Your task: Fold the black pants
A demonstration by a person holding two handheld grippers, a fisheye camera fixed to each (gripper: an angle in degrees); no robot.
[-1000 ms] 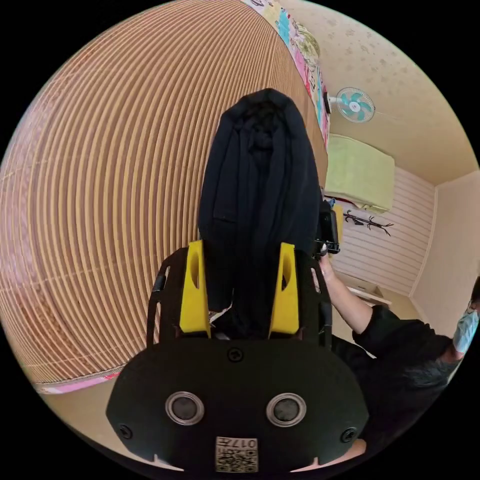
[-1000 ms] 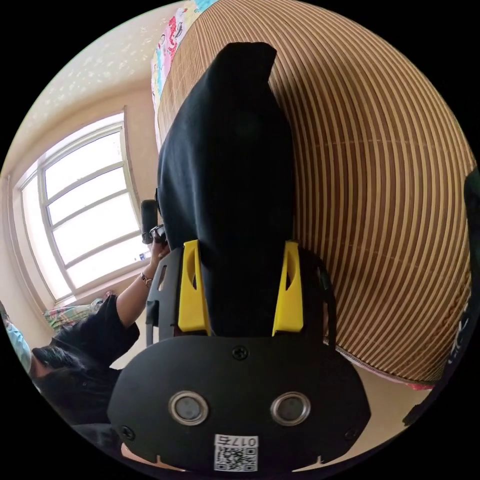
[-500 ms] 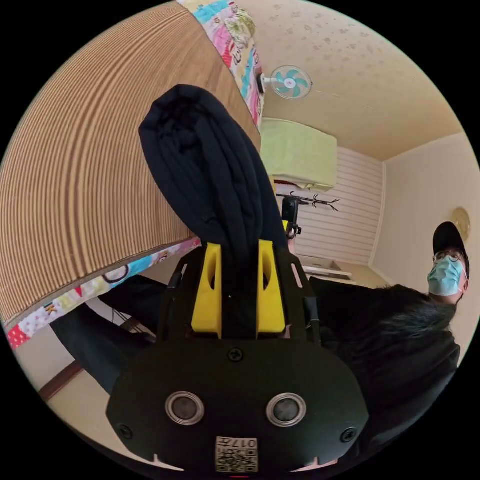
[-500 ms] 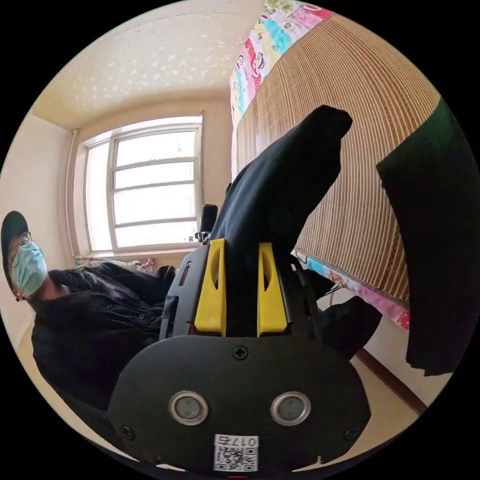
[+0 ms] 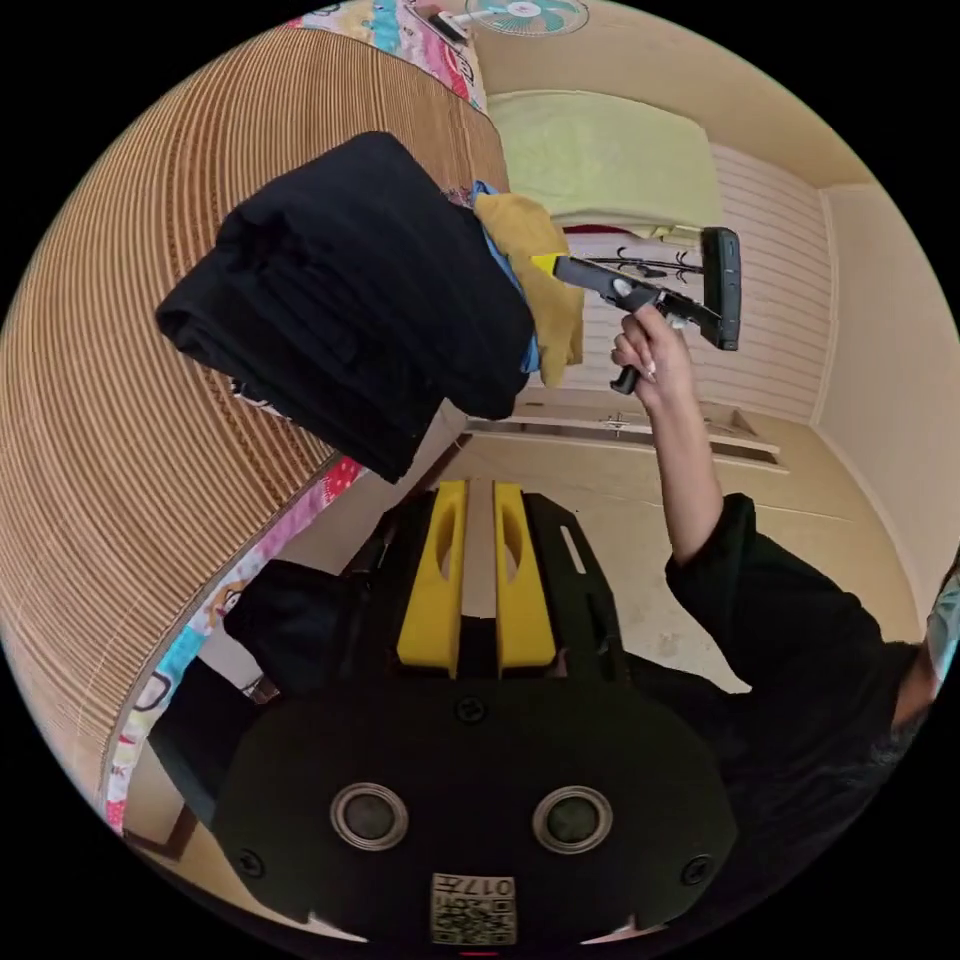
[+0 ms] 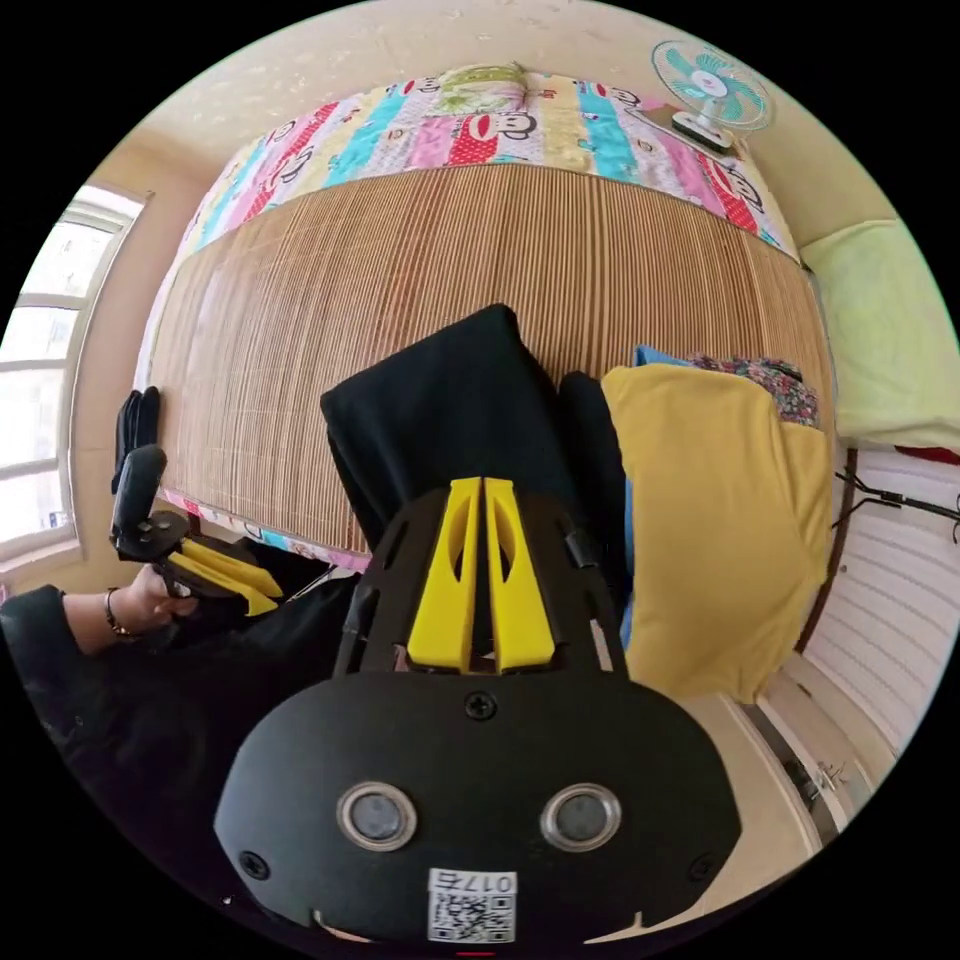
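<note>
Both tools (image 5: 479, 500) (image 6: 484, 495) empty; folded black pants (image 6: 450, 420) on mat (image 6: 400, 280).

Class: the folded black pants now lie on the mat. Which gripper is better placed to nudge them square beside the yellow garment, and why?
Probably the right gripper: it hangs shut directly over the pants, next to the yellow garment. The left gripper has its jaws almost together, off the bed's edge, away from the pants.

Blue garment (image 6: 629, 520) mostly under yellow one (image 6: 720, 530)
</note>
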